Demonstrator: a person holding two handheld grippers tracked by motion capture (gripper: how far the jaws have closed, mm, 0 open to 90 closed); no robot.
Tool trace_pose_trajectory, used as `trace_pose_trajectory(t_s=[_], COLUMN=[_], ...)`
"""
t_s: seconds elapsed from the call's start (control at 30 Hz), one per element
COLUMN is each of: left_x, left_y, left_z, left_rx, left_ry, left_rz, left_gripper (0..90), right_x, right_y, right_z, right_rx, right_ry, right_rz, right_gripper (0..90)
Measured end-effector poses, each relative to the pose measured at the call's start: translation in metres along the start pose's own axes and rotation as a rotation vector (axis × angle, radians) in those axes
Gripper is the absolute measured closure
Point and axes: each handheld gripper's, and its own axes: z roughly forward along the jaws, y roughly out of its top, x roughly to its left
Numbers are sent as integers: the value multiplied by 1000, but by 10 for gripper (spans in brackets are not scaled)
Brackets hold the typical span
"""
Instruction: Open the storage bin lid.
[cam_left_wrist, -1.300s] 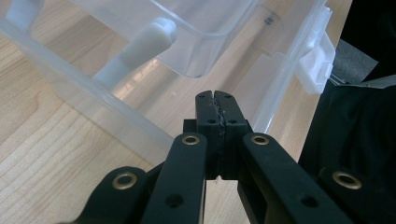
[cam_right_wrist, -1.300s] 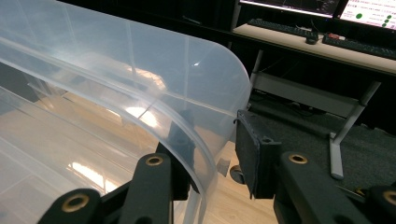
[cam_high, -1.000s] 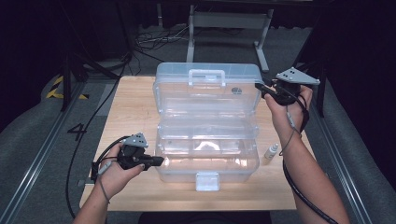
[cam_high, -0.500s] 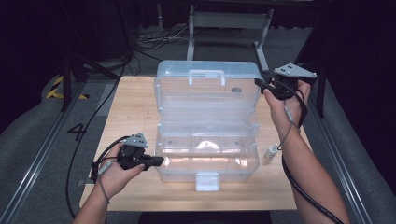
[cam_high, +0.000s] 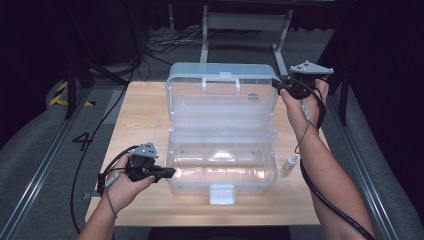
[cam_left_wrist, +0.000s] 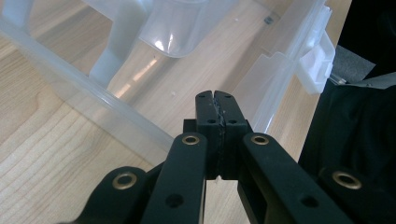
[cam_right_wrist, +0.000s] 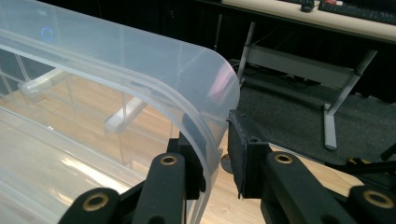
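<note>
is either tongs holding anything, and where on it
The right tongs straddle the lid's far right corner rim; the left tongs are shut, empty.

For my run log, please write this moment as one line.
left hand-held gripper: shut, beside clear box base | right hand-held gripper: jaws astride lid corner, lid upright | small white bottle: on table

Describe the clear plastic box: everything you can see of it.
The box is clear plastic and stands open in the middle of the wooden table. Its lid is raised, with a handle facing out, and a white latch sits on the front wall. The right gripper straddles the lid's right corner; the shut left gripper is at the box's left wall.
</note>
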Motion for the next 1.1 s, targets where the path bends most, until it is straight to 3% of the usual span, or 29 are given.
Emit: trace_pose_trajectory(t_s=[1.1], left_x=[1], left_y=[0], left_z=[0], left_rx=[-1], left_ry=[-6], left_rz=[0], left_gripper=[899], right_x=[-17], right_y=[14], right_z=[39], right_rx=[144], right_ry=[7], right_rz=[64], right_gripper=[801])
